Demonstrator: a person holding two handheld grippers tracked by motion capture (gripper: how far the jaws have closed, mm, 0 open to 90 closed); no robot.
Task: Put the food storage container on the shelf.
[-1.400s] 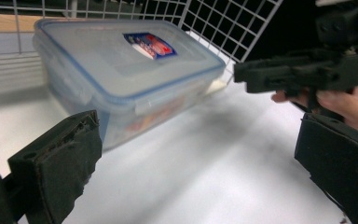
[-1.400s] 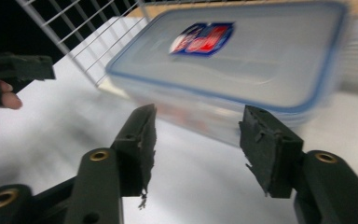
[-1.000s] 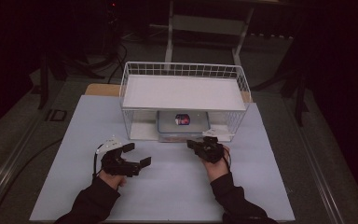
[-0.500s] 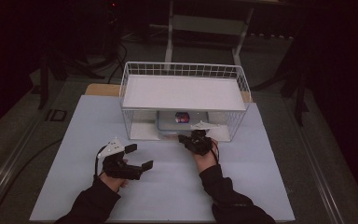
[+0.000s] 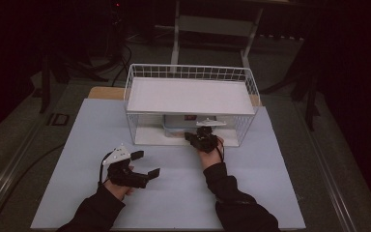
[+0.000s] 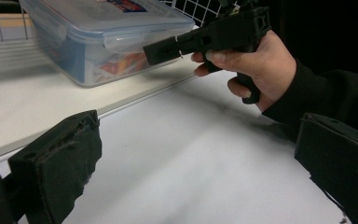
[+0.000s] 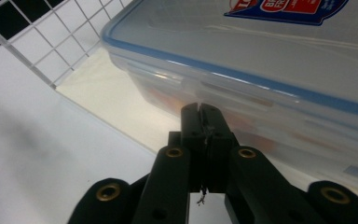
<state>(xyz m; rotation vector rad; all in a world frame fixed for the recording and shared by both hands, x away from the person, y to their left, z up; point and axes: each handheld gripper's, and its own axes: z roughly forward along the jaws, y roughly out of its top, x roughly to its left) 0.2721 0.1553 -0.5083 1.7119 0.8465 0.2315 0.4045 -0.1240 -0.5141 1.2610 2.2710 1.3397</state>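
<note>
Dark floor and shadowed metal frames ring our bench (image 5: pixel 77 145), whose pale sheet carries one white wire basket rack (image 5: pixel 191 72) standing near the far edge, a little right of centre. We count one flat white shelf (image 5: pixel 188 95) across the top of that rack and one open bay under it.

In that bay sits one clear plastic food container (image 5: pixel 178 126) with a blue-rimmed snap lid; in the right gripper view the container (image 7: pixel 261 70) shows one red and blue label on the lid and one side latch facing us. It rests on the rack's white base, close to the front opening.

We hold two grippers. Our right gripper (image 5: pixel 199 137) is at the rack's front opening, and in the right gripper view its fingers (image 7: pixel 204 140) are pressed together with nothing between them, their tips just short of the container's side latch. The left gripper view shows that right gripper (image 6: pixel 161 50) level, its tip just beside the container's lid edge.

Our left gripper (image 5: pixel 145 163) lies lower on the sheet, toward the near left part of the bench, well apart from the rack. Its two fingers (image 6: pixel 58 163) stand wide apart, with only bare sheet between them.
</note>
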